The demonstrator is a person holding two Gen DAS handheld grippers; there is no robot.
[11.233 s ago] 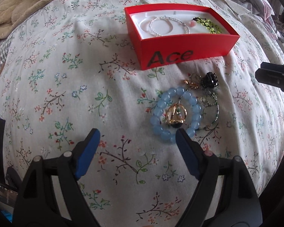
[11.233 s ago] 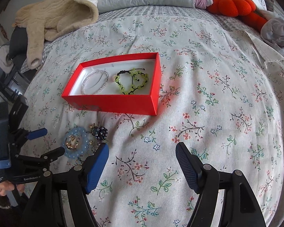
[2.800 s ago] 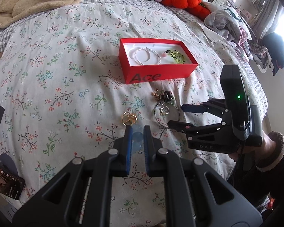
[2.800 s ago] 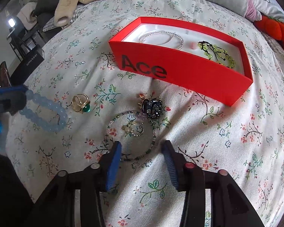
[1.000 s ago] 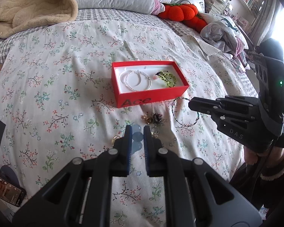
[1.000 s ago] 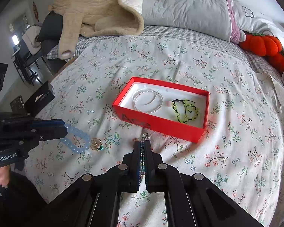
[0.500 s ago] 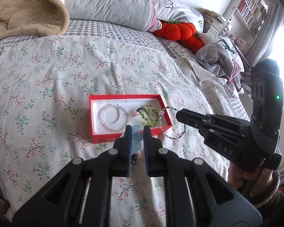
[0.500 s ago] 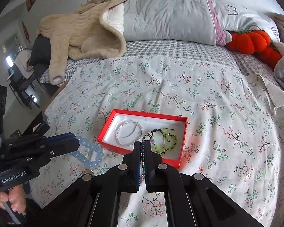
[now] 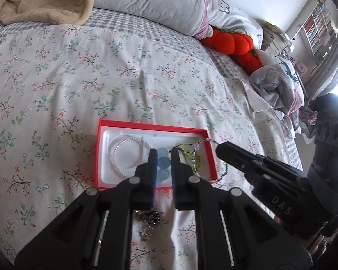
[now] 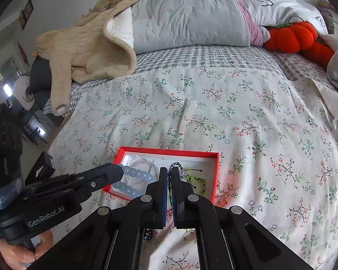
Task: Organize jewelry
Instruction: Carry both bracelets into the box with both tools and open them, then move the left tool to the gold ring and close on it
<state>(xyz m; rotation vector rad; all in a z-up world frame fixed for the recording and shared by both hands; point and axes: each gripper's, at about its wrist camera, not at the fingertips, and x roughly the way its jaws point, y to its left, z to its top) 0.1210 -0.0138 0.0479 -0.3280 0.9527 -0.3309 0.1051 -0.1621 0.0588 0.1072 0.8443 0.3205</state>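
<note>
1. Left wrist view: the left gripper (image 9: 161,164) pinches the blue bracelet (image 9: 163,160) over the middle of the red box (image 9: 154,124). A pearl bracelet (image 9: 124,155) lies in the box's left half. A dark brooch (image 9: 151,217) lies on the quilt just in front of the box.
2. Right wrist view: the right gripper (image 10: 169,181) is pressed together on a thin bead chain (image 10: 177,166) above the box's right half, over the green bracelet (image 10: 197,181).
3. Step in hand: carrying both pieces to the box. Next, I judge, lower and release each onto bare lining – clear of the 2 bracelets already inside.
</note>
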